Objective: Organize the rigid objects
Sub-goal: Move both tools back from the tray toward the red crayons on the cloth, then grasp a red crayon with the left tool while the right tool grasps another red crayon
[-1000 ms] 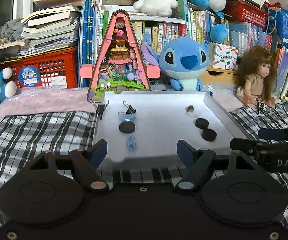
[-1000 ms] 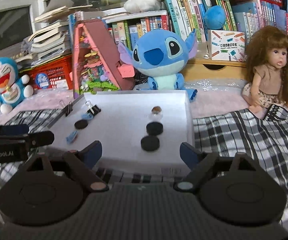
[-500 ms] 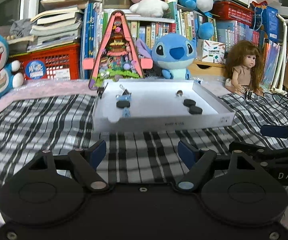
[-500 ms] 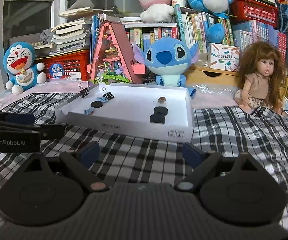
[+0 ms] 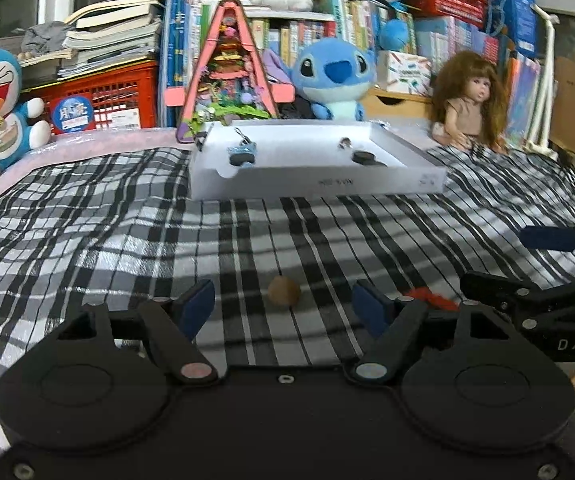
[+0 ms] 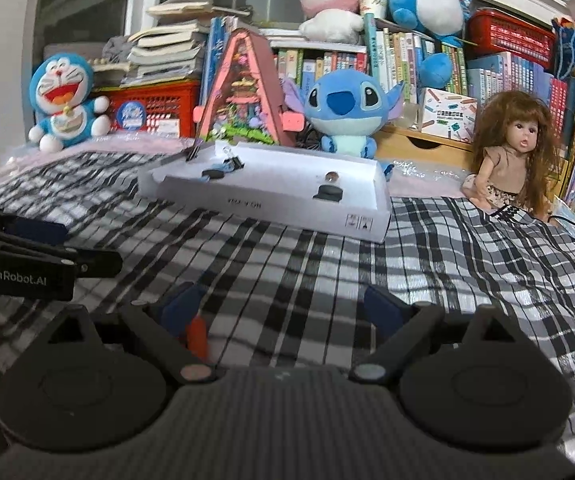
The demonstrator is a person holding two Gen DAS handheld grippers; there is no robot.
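Observation:
My left gripper (image 5: 283,306) hangs low over the checkered cloth. Its jaws are closing, and a small brown ball (image 5: 283,290) lies on the cloth between the fingertips, untouched by the pads. An orange object (image 5: 427,296) lies just right of its right finger. My right gripper (image 6: 281,308) stands open with bare cloth between its fingers; the orange object (image 6: 197,336) lies by its left finger. Farther back sits the white tray (image 5: 315,182) (image 6: 271,204) holding black discs (image 5: 363,157), binder clips (image 5: 243,148) and a small corked bottle (image 6: 330,177).
Each gripper shows in the other's view: the right gripper (image 5: 495,259) and the left gripper (image 6: 91,246). Behind the tray stand a pink toy house (image 5: 229,68), a blue plush (image 5: 333,74), a doll (image 6: 515,152), a red crate (image 5: 105,98) and bookshelves.
Both grippers have pulled back from over the tray and sunk toward the cloth. The tray now looks smaller and farther. The brown ball and the orange object have come into view.

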